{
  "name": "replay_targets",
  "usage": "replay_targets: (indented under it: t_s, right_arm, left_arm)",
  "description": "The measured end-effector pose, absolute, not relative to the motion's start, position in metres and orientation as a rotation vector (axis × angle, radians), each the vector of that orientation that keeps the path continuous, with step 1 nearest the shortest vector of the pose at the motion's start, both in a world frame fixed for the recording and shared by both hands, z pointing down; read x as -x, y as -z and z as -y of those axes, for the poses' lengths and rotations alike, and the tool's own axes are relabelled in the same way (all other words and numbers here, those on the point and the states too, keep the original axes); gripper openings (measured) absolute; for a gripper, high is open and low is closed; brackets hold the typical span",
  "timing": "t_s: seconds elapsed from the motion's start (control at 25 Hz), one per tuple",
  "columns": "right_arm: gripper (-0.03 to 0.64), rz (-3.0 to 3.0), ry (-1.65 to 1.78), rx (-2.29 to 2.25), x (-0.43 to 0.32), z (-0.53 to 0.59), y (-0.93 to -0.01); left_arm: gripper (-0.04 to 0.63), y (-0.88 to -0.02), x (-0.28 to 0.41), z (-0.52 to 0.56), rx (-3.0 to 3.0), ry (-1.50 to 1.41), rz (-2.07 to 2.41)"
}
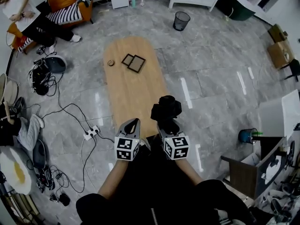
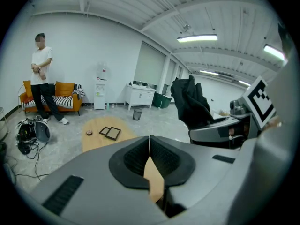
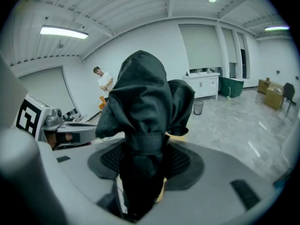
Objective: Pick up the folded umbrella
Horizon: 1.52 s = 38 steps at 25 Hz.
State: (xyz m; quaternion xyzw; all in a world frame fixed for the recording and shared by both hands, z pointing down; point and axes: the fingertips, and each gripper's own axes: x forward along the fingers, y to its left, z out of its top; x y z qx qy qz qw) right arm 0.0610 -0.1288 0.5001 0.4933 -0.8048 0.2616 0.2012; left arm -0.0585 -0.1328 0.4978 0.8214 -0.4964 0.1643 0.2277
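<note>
A black folded umbrella [image 1: 165, 109] is lifted above the near end of the oval wooden table [image 1: 136, 90], with my right gripper [image 1: 168, 124] shut on its lower part. In the right gripper view the umbrella [image 3: 143, 121] stands upright between the pads, its loose fabric bunched above a strap. My left gripper [image 1: 132, 124] hovers just left of it, jaws shut with nothing between them. In the left gripper view the pads [image 2: 149, 156] meet, and the umbrella [image 2: 191, 103] shows at the right with the right gripper under it.
Two dark picture frames [image 1: 133, 62] and a small round object [image 1: 111, 63] lie on the table's far end. A wastebasket [image 1: 181, 20] stands beyond. Cables and a power strip [image 1: 91, 133] lie on the floor at left. A person sits on an orange sofa [image 1: 70, 3].
</note>
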Motion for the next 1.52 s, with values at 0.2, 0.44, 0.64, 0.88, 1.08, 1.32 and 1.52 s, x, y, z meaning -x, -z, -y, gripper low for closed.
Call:
replay_targets:
  t_s: [0.2,0.44,0.64,0.88,1.08,1.32,1.52]
  right_arm:
    - [0.227,2.288,-0.711,-1.394,-0.057,0.118,-0.482]
    - [0.225,2.321,-0.692,-1.410,-0.051,0.110,-0.471]
    - [0.224,2.323,-0.691,-1.387,-0.047,0.100,-0.477]
    - [0.224,2.322,-0.693,-1.360,-0.040,0.094,-0.482]
    - [0.224,2.330,-0.685,-1.339,-0.036,0.097,-0.482]
    - [0.224,2.337,-0.677,-1.311,-0.026,0.100,-0.481]
    - [0.224,2.343,-0.669,-1.298,-0.022,0.106,-0.480]
  left_arm:
    - [0.015,-0.488,0.064,0.124,-2.285,-0.438,1.385]
    - [0.015,-0.483,0.067,0.117,-2.303,-0.432,1.394]
    - [0.015,-0.482,0.063,0.114,-2.319,-0.434,1.390]
    - [0.015,-0.485,0.069,0.109,-2.307,-0.436,1.396]
    - [0.015,-0.486,0.073,0.109,-2.294,-0.434,1.407]
    - [0.015,-0.486,0.083,0.110,-2.273,-0.426,1.426]
    - [0.015,-0.488,0.082,0.114,-2.271,-0.430,1.420]
